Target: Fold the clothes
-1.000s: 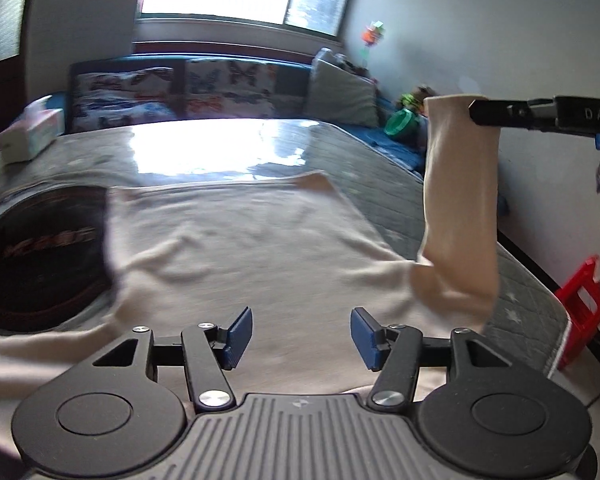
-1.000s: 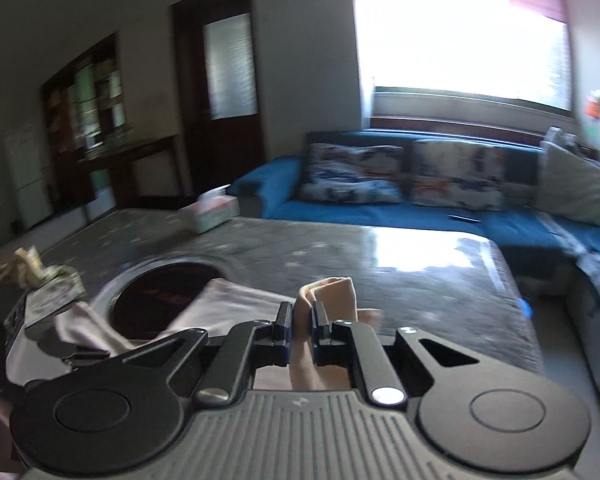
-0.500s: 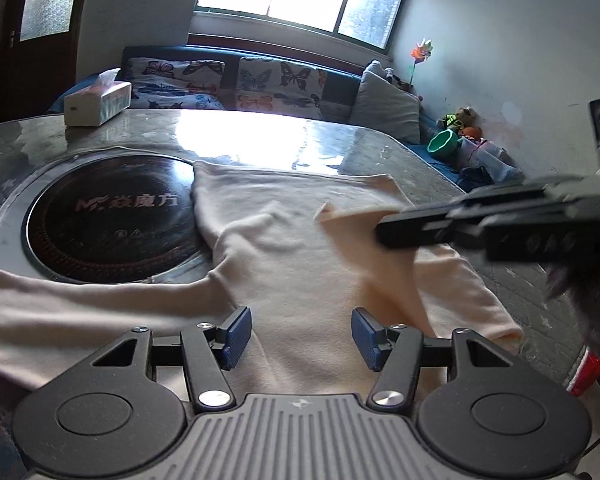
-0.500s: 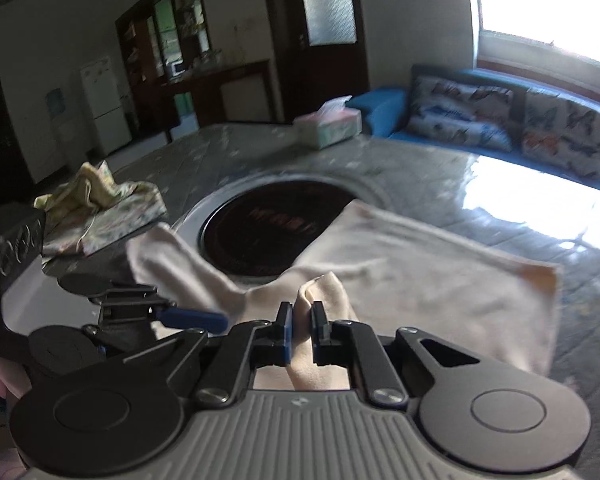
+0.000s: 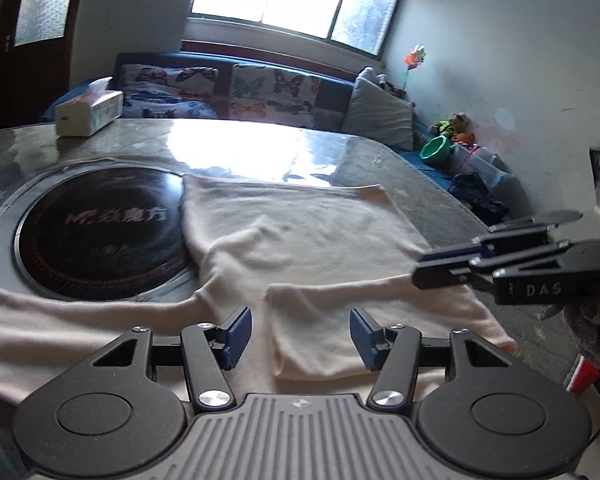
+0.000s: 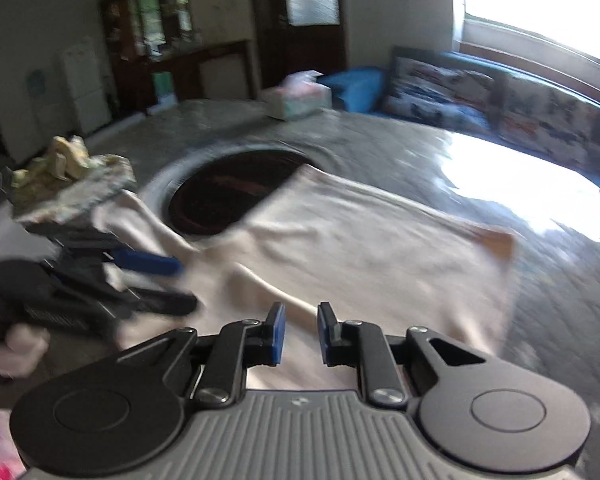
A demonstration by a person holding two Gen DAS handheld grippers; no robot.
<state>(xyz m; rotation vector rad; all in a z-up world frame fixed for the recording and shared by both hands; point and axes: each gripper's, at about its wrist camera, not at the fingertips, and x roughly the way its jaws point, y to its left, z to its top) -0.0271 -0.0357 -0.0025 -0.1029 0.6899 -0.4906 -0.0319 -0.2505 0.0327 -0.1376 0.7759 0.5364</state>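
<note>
A cream long-sleeved top (image 5: 300, 240) lies spread on the grey table, and it also shows in the right wrist view (image 6: 360, 248). Its right sleeve (image 5: 360, 320) lies folded across the body, just ahead of my left gripper (image 5: 300, 334). The left gripper is open and empty, low over the garment's near edge. My right gripper (image 6: 299, 334) is open a little and empty, just above the cloth. It shows from the side in the left wrist view (image 5: 436, 268). The left sleeve (image 5: 60, 320) stretches out to the left.
A round black induction hob (image 5: 100, 236) is set in the table, partly under the top. A tissue box (image 5: 88, 110) stands at the far left. A crumpled patterned cloth (image 6: 68, 176) lies at the left. A blue sofa (image 5: 260, 92) is behind the table.
My right gripper carried the sleeve down across the top's body, let it go and opened. The sleeve now lies flat on the garment. The left gripper stayed open.
</note>
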